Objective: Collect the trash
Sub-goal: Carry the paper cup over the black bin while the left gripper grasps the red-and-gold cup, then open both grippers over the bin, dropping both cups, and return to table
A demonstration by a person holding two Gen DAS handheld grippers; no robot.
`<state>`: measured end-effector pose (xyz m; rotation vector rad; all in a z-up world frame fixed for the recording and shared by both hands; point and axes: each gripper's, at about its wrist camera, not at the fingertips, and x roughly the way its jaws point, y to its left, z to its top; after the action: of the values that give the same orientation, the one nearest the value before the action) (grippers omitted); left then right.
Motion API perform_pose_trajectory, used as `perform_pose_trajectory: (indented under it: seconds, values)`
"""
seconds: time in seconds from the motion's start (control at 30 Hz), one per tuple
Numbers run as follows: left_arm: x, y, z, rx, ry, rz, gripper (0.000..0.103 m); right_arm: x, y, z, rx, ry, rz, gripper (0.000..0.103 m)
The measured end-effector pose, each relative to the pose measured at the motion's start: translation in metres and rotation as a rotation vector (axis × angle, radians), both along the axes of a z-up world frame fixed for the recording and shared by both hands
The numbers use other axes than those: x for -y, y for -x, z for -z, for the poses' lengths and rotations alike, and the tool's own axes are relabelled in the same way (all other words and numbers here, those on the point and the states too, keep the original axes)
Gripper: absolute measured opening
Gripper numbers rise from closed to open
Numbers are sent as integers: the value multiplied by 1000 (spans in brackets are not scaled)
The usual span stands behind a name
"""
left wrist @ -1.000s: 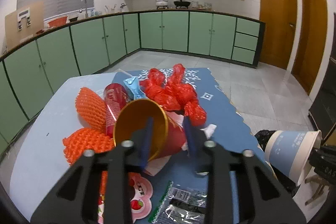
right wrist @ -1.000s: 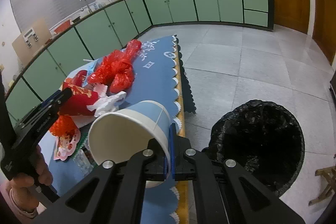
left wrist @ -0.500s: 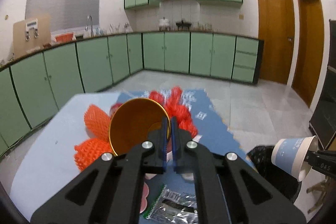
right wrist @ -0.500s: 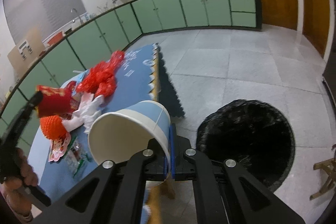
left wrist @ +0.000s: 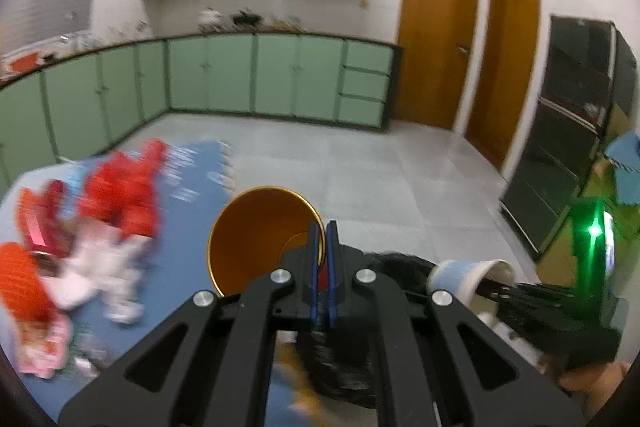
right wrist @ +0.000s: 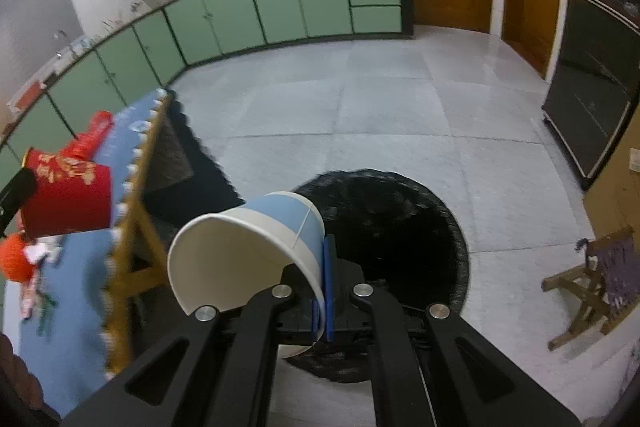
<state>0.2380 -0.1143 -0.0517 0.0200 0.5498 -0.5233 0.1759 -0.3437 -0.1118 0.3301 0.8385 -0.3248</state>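
Note:
My left gripper is shut on the rim of a red paper cup with a gold inside, held in the air past the table's right edge; it also shows in the right wrist view. My right gripper is shut on the rim of a blue and white paper cup, held over the black-lined trash bin on the floor. The blue cup also shows in the left wrist view, with the bin below it.
A table with a blue scalloped cloth holds red plastic bags, orange foam net, white tissue and wrappers. Green cabinets line the walls. A small wooden stool stands right of the bin. A black cabinet is far right.
My left gripper shut on the red cup, lifted it off the table and swung right toward the bin. My right gripper carried the blue cup from the table edge to over the bin.

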Motion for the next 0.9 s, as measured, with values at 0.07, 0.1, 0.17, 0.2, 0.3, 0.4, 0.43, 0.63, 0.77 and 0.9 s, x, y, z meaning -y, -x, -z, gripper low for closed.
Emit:
perform_pose_trajectory:
  seconds: [0.07,0.1,0.17,0.2,0.3,0.4,0.43,0.63,0.77,0.9]
  values:
    - [22,-4,13,-47,3,35,6,11,-3,8,-23,2,7,4]
    - [34,-7,19,-66,2,51,11,17,-4,12,-41,13,14,7]
    - [51,-12,29,-83,-20,62,39,28,-2,16,-51,27,24,24]
    - [55,-13,32,-80,-25,60,50,31,0,17,-56,32,31,36]
    - [62,-11,34,-78,-39,85,53,40,7,16,-53,38,53,39]
    - [55,-11,29,-57,-35,98,68,42,14,12,-33,30,61,60]
    - [51,-9,26,-39,-37,89,73,43,14,12,-24,28,56,63]
    - [21,-1,15,-40,-28,65,76,28,11,0,0,27,33,63]
    - [-27,7,2,-26,-29,-15,80,5,8,-12,23,24,-8,64]
    - [-98,19,-7,11,-79,-164,85,-46,2,-27,80,-16,-124,68]
